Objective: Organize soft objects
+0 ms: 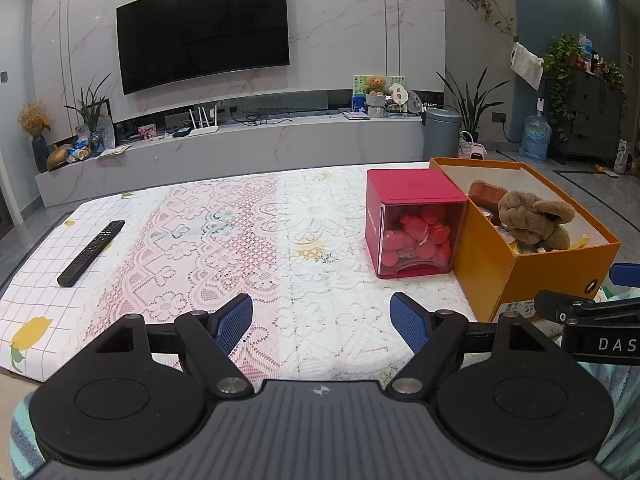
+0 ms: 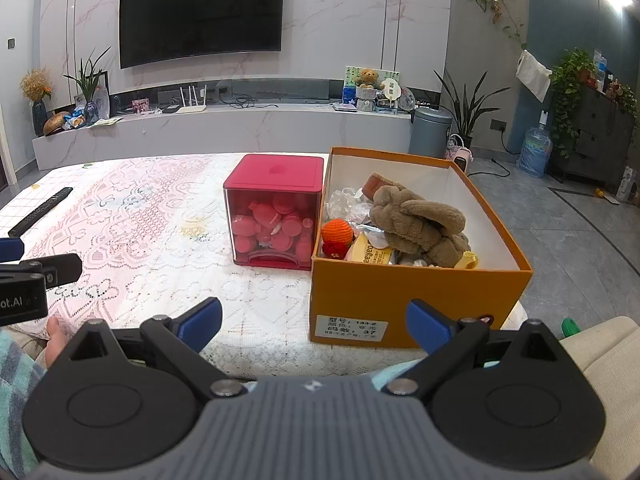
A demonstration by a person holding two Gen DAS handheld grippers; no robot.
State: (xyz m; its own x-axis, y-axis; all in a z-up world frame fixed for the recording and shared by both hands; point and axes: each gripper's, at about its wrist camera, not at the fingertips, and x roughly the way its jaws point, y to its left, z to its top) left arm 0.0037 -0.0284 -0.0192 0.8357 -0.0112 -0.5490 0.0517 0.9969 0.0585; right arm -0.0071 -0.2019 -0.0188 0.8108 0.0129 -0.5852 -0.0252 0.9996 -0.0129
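Observation:
An orange cardboard box (image 2: pixel 400 292) (image 1: pixel 532 276) stands on the lace-covered table. Inside lie a brown plush toy (image 2: pixel 416 224) (image 1: pixel 532 216), an orange knitted ball (image 2: pixel 338 232), a yellow packet (image 2: pixel 370 254) and clear wrappers. To its left sits a red box with a clear front (image 2: pixel 276 216) (image 1: pixel 412 224), full of red soft pieces. My left gripper (image 1: pixel 321 322) hovers open over the cloth, left of the boxes, holding nothing. My right gripper (image 2: pixel 314 322) is open in front of the orange box's near wall, empty.
A black remote (image 1: pixel 91 253) (image 2: pixel 40 211) lies at the table's left. Behind the table runs a marble TV bench (image 1: pixel 240 148) with a teddy bear (image 1: pixel 376 86). A grey bin (image 1: pixel 441 134) and water jug (image 1: pixel 535 138) stand on the floor at right. A sofa edge (image 2: pixel 600 352) is near right.

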